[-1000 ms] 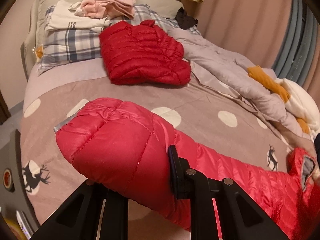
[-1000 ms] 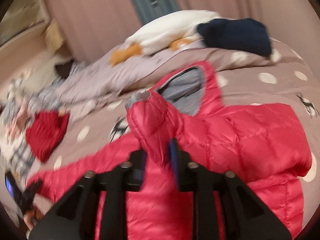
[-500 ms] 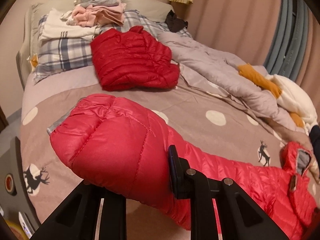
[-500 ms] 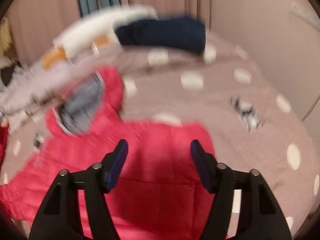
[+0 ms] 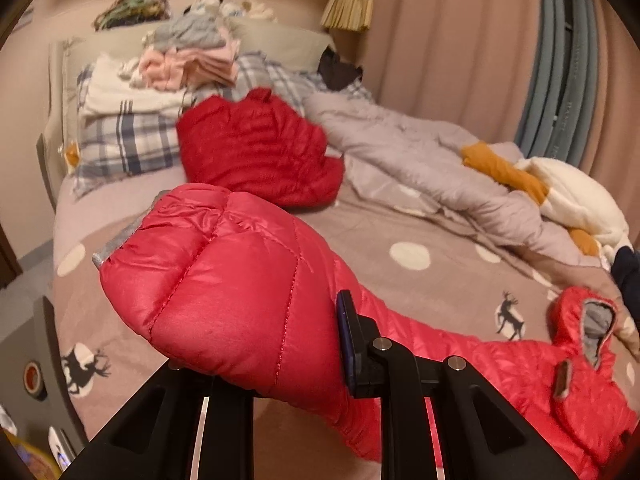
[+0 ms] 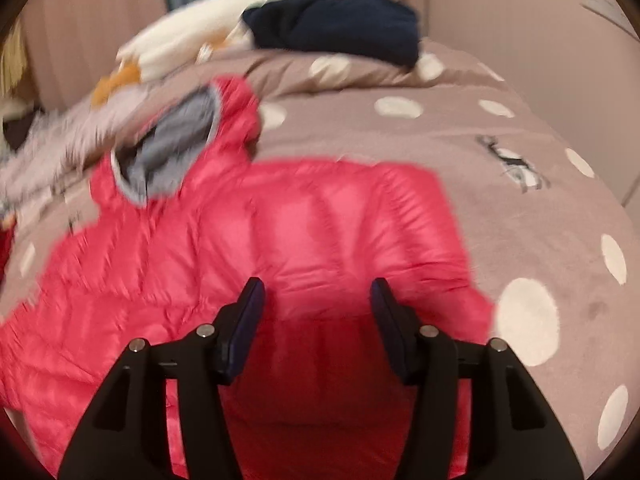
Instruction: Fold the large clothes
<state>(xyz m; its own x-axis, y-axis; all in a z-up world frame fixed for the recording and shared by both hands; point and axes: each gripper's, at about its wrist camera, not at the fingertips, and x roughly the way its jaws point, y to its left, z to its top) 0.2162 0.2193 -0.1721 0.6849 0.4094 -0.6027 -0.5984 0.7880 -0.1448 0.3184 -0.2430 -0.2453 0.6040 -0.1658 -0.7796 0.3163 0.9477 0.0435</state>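
Note:
A bright red puffer jacket lies spread on the dotted brown bedspread, its grey-lined hood towards the far side. My left gripper is shut on the end of one sleeve, holding it up off the bed. The sleeve hides the left finger, and only the right pad shows. In the left wrist view the rest of the jacket trails right to the hood. My right gripper hangs open just above the jacket's body with nothing between its fingers.
A folded dark red jacket lies further up the bed, before a plaid pillow with stacked folded clothes. A crumpled grey quilt and a white and orange blanket line the curtain side. A navy garment sits at the bed's far end.
The right gripper let go of the bunched piece of jacket it was pinching, opened, and swung down over the jacket's body. The left gripper rose a little with the sleeve.

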